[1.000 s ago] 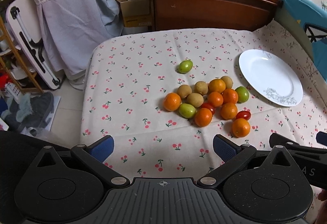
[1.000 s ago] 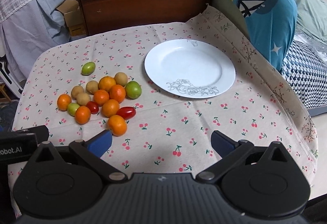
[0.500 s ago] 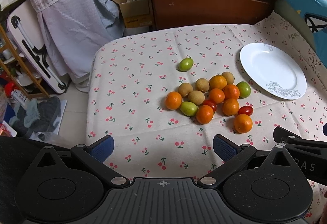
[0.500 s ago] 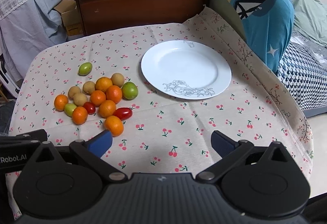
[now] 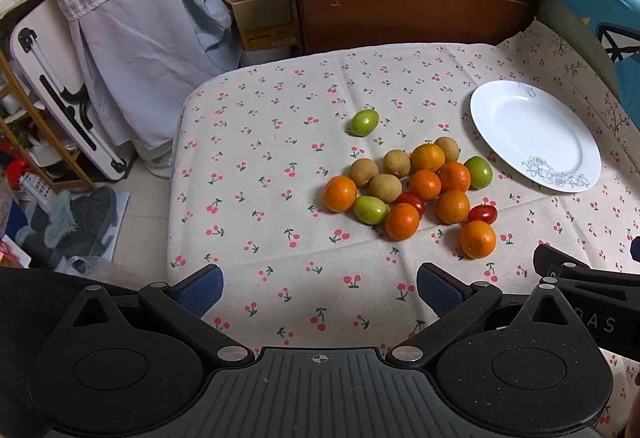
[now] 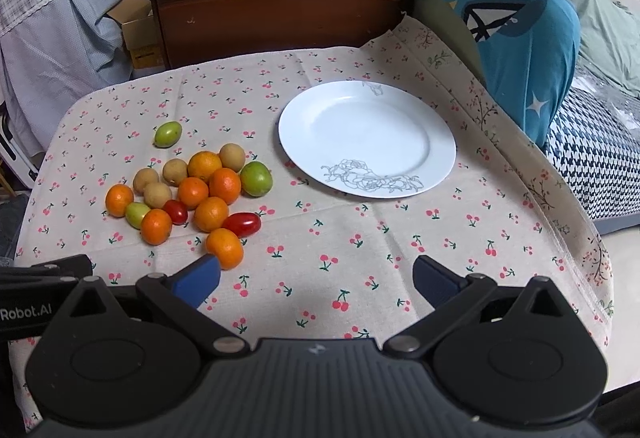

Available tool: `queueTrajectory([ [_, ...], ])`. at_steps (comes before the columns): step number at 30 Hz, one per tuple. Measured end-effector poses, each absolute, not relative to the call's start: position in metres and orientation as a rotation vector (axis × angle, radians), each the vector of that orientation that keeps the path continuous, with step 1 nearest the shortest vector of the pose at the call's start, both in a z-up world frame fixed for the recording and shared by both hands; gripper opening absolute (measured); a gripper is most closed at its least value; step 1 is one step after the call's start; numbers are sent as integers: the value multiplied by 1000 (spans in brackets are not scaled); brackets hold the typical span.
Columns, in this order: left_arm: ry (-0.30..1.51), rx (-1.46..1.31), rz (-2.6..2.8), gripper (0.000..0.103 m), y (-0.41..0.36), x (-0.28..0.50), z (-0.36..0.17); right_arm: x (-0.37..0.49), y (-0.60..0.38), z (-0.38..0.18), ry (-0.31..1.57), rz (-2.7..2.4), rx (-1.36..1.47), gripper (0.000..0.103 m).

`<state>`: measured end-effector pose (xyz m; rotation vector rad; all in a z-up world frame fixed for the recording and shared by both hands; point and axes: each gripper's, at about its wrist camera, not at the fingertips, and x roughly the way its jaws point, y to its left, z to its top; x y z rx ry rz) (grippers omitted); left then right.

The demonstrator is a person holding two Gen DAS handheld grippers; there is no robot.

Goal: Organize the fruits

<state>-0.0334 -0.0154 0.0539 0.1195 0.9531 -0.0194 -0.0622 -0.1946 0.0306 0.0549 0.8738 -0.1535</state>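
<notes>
A cluster of small fruits (image 5: 412, 184) lies on the cherry-print tablecloth (image 5: 280, 166): several oranges, brown longan-like fruits, green jujubes and two red cherry tomatoes. One green jujube (image 5: 364, 122) sits apart behind the pile. An empty white plate (image 5: 534, 134) stands to the right of the fruits. My left gripper (image 5: 320, 288) is open near the table's front edge, short of the pile. My right gripper (image 6: 316, 280) is open too, its left fingertip close to the nearest orange (image 6: 225, 248). The cluster (image 6: 192, 190) and plate (image 6: 366, 136) both show in the right wrist view.
A brown wooden cabinet (image 5: 408, 10) with boxes on top stands behind the table. A blue cushion (image 6: 516, 34) and bedding lie to the right. A draped cloth (image 5: 132, 22), a folded table and floor clutter are at the left.
Both grippers have pulled back and risen slightly, so the fruits and plate look a little farther away. Nothing on the table has moved. Both stay open.
</notes>
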Motion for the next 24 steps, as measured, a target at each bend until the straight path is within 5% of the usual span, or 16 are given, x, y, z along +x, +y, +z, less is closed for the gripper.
queueTrajectory([
  [24,942,83,-82,103,-9,-30,48,-62,-198,27,866,-102,97,95],
])
